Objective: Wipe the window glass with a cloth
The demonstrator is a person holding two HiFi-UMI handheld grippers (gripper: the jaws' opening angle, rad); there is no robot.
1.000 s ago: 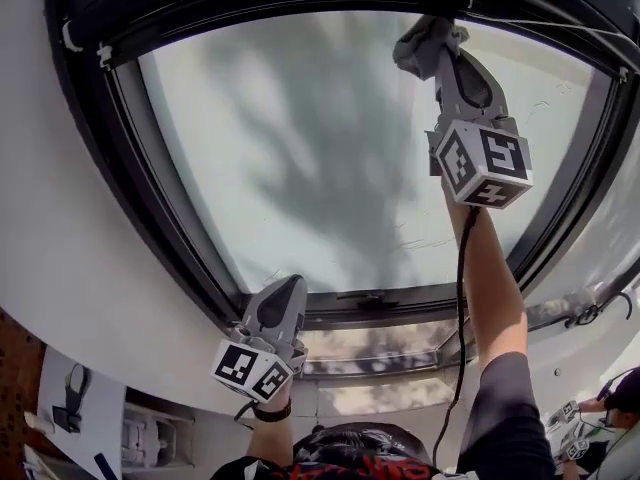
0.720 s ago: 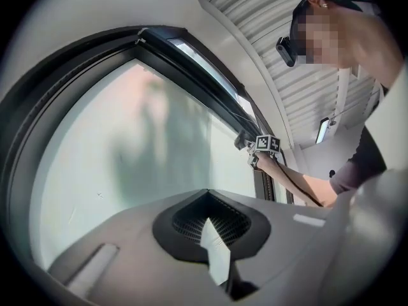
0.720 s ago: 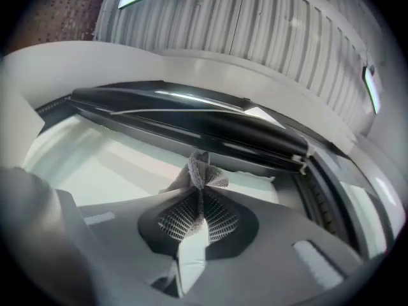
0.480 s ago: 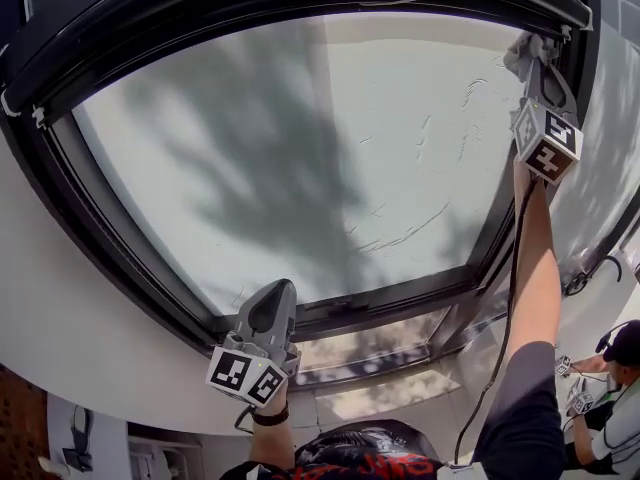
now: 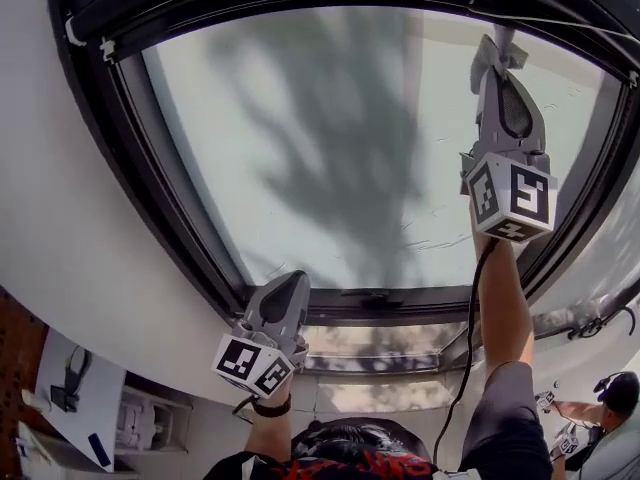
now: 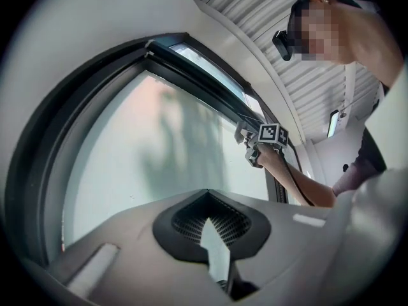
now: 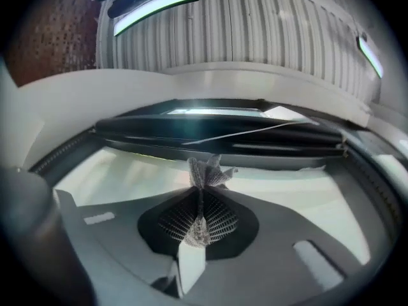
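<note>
**While the left hangs low, the right holds cloth high on the pane**

Closest to the person's body, the left gripper (image 5: pixel 292 286) points up at the lower edge of the dark frame (image 5: pixel 400 300), its jaws pressed together on nothing. Above it and to its right, on a raised arm (image 5: pixel 500 308), the right gripper (image 5: pixel 497 65) pinches a grey mesh cloth (image 5: pixel 497 48). A tuft of the cloth sticks out past its tips. Just beyond the tuft lies the window glass (image 5: pixel 320 148), near its top edge.
</note>
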